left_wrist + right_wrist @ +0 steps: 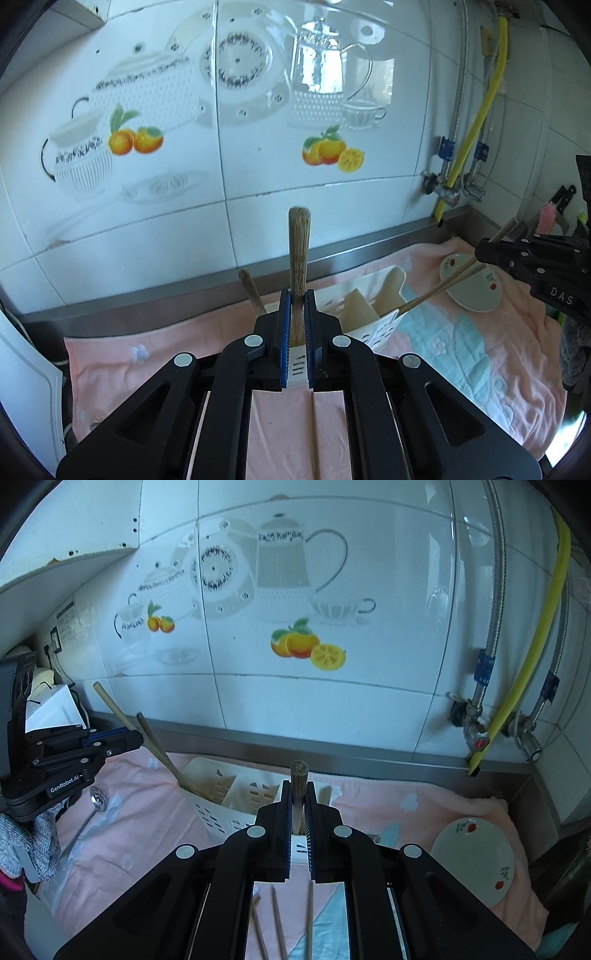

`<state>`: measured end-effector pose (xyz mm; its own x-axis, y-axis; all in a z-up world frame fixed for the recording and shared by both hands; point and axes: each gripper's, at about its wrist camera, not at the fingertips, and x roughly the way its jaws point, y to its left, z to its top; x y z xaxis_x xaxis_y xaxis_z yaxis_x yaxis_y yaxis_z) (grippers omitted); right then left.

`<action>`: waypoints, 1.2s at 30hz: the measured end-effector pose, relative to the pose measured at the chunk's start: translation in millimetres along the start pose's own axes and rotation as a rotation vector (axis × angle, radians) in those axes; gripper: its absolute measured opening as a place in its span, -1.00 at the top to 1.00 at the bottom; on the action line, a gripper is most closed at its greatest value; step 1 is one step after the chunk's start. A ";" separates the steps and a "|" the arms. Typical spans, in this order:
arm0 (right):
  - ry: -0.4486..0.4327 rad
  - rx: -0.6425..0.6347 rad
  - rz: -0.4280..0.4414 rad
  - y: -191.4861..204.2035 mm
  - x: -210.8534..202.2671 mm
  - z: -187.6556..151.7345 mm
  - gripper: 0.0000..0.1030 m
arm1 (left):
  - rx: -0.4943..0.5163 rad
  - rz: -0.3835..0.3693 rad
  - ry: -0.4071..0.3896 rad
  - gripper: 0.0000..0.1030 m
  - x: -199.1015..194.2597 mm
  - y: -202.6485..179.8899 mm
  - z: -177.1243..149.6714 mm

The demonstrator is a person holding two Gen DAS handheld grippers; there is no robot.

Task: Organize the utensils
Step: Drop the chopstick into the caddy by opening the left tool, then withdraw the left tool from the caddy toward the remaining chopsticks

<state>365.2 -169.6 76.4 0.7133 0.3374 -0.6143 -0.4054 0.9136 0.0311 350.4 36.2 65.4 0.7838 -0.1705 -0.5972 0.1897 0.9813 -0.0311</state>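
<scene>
A white slotted utensil caddy (380, 328) (221, 819) lies on a pink towel (110, 362). My left gripper (297, 291) (138, 734) is shut on a wooden chopstick (298, 251) (110, 705) just left of the caddy's mouth. Another chopstick (155, 746) (249, 288) leans out of the caddy. My right gripper (298, 782) (480, 251) is shut on wooden chopsticks (298, 775) (436, 288) whose lower ends reach the caddy's rim. A metal spoon (96, 799) lies on the towel to the left. Loose chopsticks (277, 923) lie beneath the right gripper.
A small flowered plate (472, 856) (472, 284) rests on the towel at the right. A tiled wall with a steel ledge (332, 254) runs behind. Pipes, valves and a yellow hose (524, 679) stand in the right corner. A white appliance (51, 709) sits far left.
</scene>
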 end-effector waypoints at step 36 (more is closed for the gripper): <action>-0.137 -0.015 -0.014 8.6 -81.9 -46.6 0.16 | -0.045 0.011 -0.036 -0.05 -57.5 3.8 -61.0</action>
<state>276.6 -200.0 90.3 0.7895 0.3537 -0.5015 -0.4028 0.9152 0.0113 270.0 55.1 50.7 0.8067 -0.1616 -0.5684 0.1547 0.9861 -0.0608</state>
